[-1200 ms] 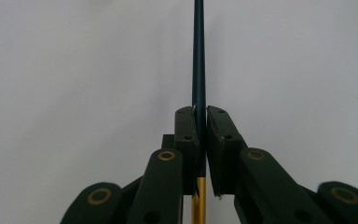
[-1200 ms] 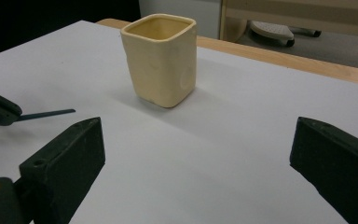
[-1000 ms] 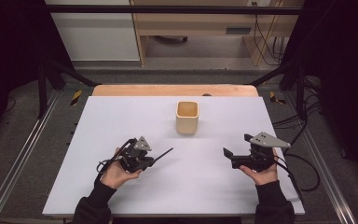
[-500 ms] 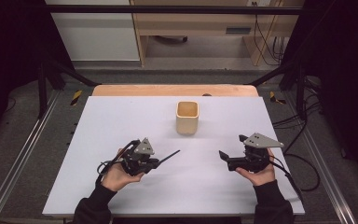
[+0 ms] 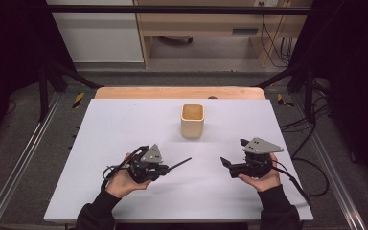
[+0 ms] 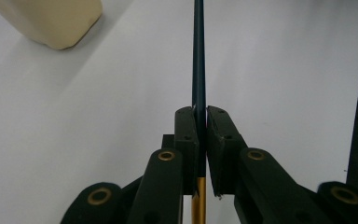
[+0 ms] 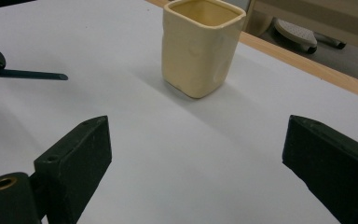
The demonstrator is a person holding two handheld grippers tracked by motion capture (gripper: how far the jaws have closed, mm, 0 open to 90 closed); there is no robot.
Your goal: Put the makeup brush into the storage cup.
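A thin dark pen [image 5: 179, 163] with a gold rear end [image 6: 196, 205] is clamped in my left gripper [image 5: 165, 167], which lies low at the table's front left. Its shaft [image 6: 199, 51] points right, towards the other hand. My left gripper [image 6: 200, 116] is shut on it. My right gripper [image 5: 233, 151] is at the front right, open wide with nothing between its jaws. A cream square cup [image 5: 192, 120] stands upright and empty behind the two grippers, apart from both. The right gripper [image 7: 198, 135] faces the cup [image 7: 200, 46], with the pen's tip [image 7: 32, 74] at the left.
A white sheet [image 5: 124, 124] covers the table, and a strip of wooden edge [image 5: 179, 92] shows at the back. Metal rails [image 5: 24, 158] run along both sides. Cables [image 5: 311, 177] trail off to the right. The cup's corner [image 6: 51, 21] shows in the left gripper view.
The right gripper has drifted left and a little nearer the person. The left gripper has shifted slightly right, still holding the pen. The cup has not moved.
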